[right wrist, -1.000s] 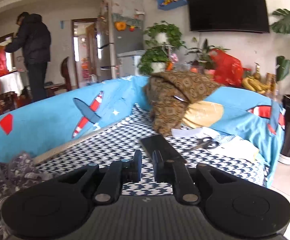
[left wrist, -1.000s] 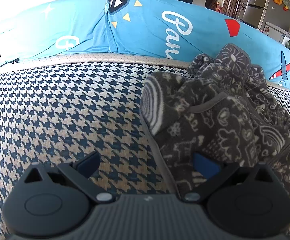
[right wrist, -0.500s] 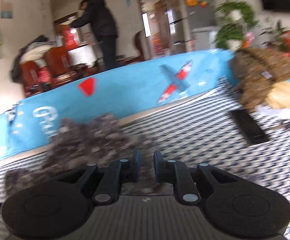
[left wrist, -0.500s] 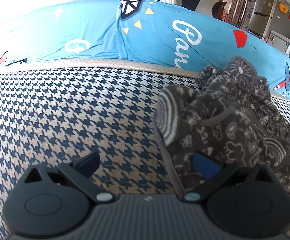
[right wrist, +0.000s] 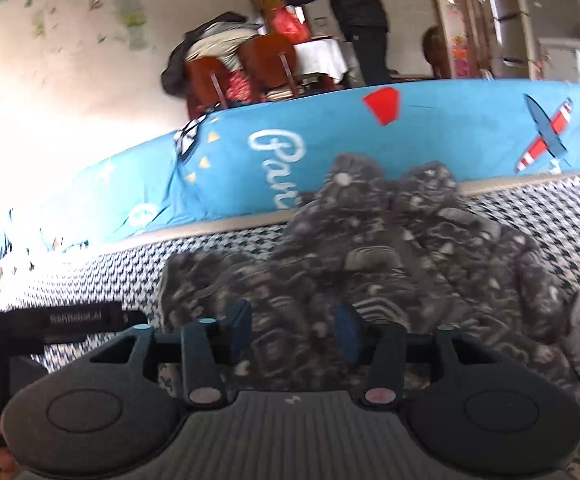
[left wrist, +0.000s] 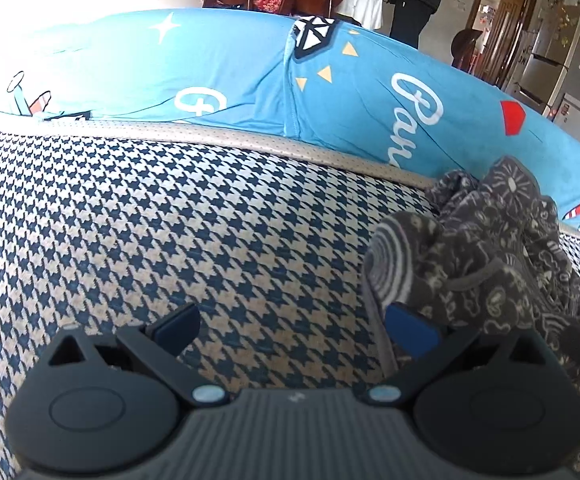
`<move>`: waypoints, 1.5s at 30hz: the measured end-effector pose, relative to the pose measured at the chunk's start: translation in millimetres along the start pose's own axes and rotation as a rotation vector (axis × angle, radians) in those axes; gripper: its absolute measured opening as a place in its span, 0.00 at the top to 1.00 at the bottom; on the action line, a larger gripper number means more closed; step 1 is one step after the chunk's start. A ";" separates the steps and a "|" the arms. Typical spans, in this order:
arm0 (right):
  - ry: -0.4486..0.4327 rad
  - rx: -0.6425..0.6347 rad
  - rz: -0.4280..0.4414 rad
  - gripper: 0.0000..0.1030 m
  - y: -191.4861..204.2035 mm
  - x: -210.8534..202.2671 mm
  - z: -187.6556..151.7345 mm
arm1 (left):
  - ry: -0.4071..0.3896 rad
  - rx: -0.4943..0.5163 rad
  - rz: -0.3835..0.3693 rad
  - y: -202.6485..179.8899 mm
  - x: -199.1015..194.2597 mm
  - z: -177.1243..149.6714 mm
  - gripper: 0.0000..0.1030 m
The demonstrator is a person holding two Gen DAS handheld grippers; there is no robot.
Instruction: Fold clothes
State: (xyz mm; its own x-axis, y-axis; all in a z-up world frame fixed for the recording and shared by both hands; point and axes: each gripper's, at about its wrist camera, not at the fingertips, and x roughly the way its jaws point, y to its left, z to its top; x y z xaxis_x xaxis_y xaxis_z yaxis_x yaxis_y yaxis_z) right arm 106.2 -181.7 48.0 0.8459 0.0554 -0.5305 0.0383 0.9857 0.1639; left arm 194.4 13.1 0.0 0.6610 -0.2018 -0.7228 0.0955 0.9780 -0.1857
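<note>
The crumpled dark patterned garment [left wrist: 489, 264] lies on the houndstooth sofa seat [left wrist: 170, 220], against the blue backrest cover [left wrist: 230, 80]. Your left gripper [left wrist: 293, 330] has its jaws spread wide beside the garment's edge. Your right gripper [right wrist: 293, 330] faces the garment, jaws apart.

Houndstooth seat cover [left wrist: 138, 216], blue printed backrest cover [left wrist: 226, 76], wooden chairs [right wrist: 234, 76], standing person [right wrist: 353, 16] beyond.

The crumpled garment [left wrist: 489, 272] sits on the sofa seat [left wrist: 170, 220], right up near the backrest [left wrist: 230, 76]. Left claw [left wrist: 293, 326] is to its left, right claw [right wrist: 291, 330] in front.
</note>
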 end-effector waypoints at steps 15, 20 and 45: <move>-0.058 -0.218 0.040 0.25 71.5 31.8 -4.3 | -0.027 -0.076 0.034 40.1 -15.8 7.4 0.00; -0.031 -0.313 0.064 0.25 93.9 52.9 -9.5 | -0.020 -0.107 0.064 56.7 -16.6 10.0 0.00; -0.022 -0.110 0.215 0.84 58.6 48.7 12.3 | -0.053 -0.137 0.082 71.3 -26.9 16.0 0.00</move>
State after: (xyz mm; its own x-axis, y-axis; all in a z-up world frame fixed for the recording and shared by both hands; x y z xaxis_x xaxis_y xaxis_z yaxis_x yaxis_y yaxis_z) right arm 156.2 -123.2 42.0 0.8396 0.2632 -0.4751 -0.2006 0.9632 0.1791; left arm 195.3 89.1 16.9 0.7012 -0.1148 -0.7036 -0.0601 0.9739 -0.2188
